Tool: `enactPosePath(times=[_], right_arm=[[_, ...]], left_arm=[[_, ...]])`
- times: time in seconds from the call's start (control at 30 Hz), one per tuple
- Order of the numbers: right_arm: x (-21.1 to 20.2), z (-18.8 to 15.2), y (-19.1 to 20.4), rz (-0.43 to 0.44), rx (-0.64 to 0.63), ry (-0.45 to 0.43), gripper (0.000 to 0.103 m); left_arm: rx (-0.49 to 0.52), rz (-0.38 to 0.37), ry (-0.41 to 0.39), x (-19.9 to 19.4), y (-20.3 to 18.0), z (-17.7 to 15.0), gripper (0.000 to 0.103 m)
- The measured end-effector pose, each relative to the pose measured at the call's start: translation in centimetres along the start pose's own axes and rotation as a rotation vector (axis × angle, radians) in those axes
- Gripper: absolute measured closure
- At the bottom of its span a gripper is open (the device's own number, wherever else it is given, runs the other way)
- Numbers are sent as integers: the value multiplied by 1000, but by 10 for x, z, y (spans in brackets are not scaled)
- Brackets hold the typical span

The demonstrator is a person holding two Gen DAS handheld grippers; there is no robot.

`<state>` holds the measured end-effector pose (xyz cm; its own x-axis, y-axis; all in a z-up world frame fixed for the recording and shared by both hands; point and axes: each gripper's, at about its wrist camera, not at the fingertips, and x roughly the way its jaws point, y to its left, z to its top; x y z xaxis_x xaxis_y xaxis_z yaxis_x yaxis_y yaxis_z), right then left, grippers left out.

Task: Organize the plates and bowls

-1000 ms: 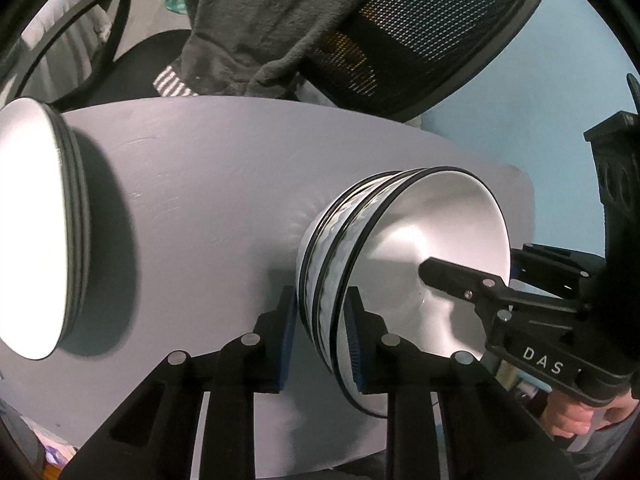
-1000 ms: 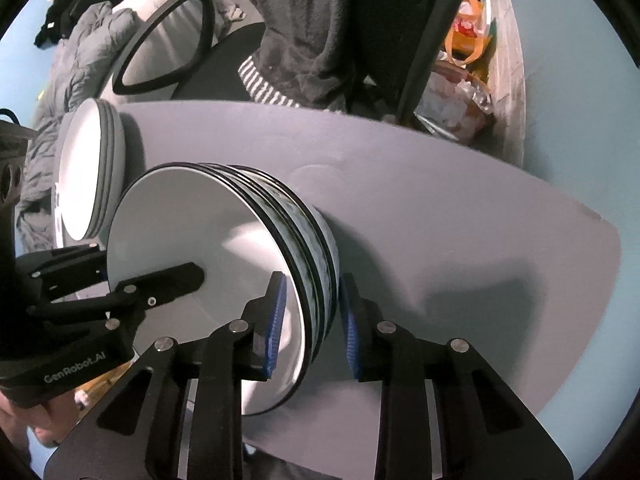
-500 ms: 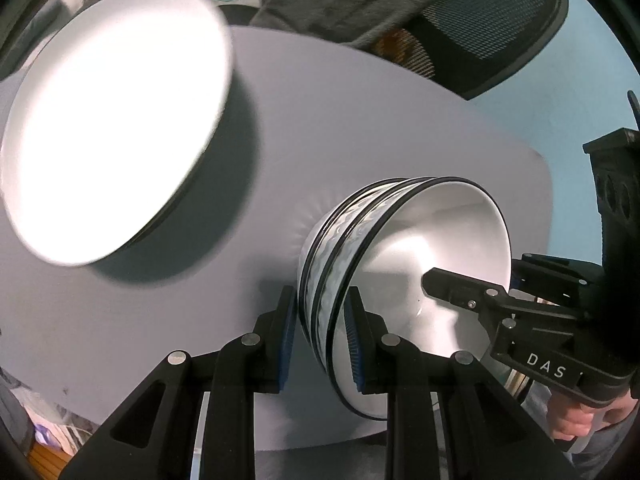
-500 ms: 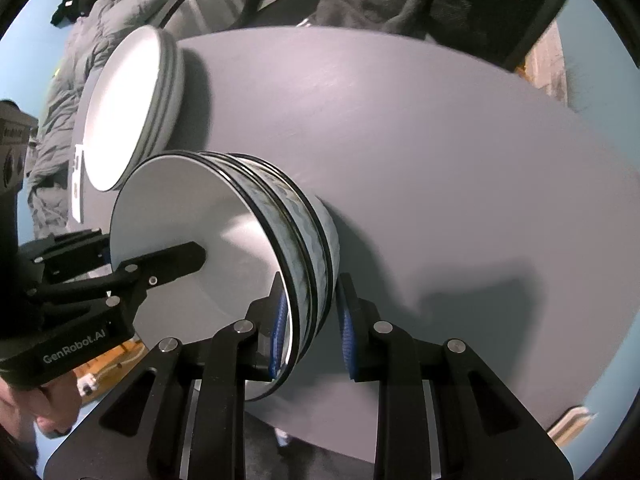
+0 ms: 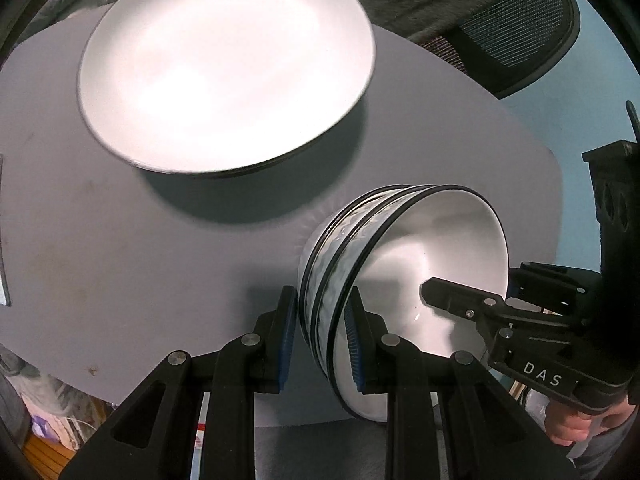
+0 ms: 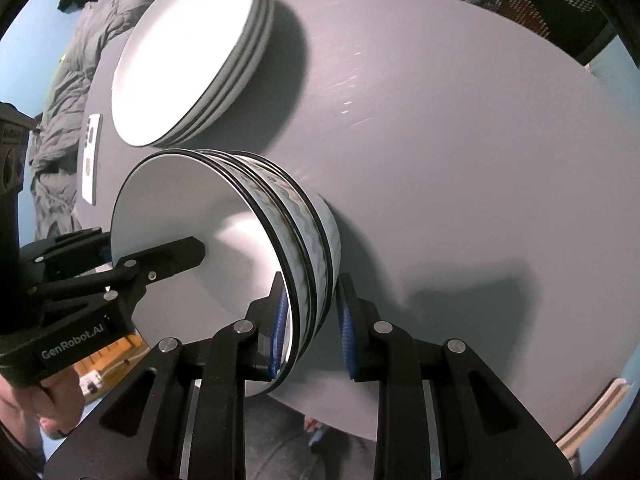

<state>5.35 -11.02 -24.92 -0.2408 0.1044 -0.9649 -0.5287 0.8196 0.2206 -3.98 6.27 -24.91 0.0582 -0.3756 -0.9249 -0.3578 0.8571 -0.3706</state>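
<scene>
Grey table (image 6: 440, 140) bears stacked plates (image 6: 188, 60), edges right-view only; both hand-held grippers (image 5: 322, 340) (image 6: 312, 328) clamp nested bowls (image 5: 400, 280).

The worktop (image 5: 120, 248) is a plain matte grey. The stack of plates (image 6: 188, 56) is glossy white on its face, with thin dark rims and grey undersides. The nested bowls (image 5: 400, 280) are white inside, black along each rim, and pale blue-grey outside with a wavy, rippled pattern. The left claw (image 5: 320, 336) and the right claw (image 6: 312, 328) are black, each with ribbed blue pads on the inner faces; white lettering marks their bodies. The wall (image 5: 540, 120) behind is light blue.
</scene>
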Motion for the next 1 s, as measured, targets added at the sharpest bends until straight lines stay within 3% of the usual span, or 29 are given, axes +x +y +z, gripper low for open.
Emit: enactPosePath(times=[0.5,1.0], right_arm=[[13,-8,39,5,18,10,79],[21,-14,60,13,90,-18,79]], left_arm=[[3,-1,13,-3,41,-5,80],[38,-1,29,16,33,7,80]])
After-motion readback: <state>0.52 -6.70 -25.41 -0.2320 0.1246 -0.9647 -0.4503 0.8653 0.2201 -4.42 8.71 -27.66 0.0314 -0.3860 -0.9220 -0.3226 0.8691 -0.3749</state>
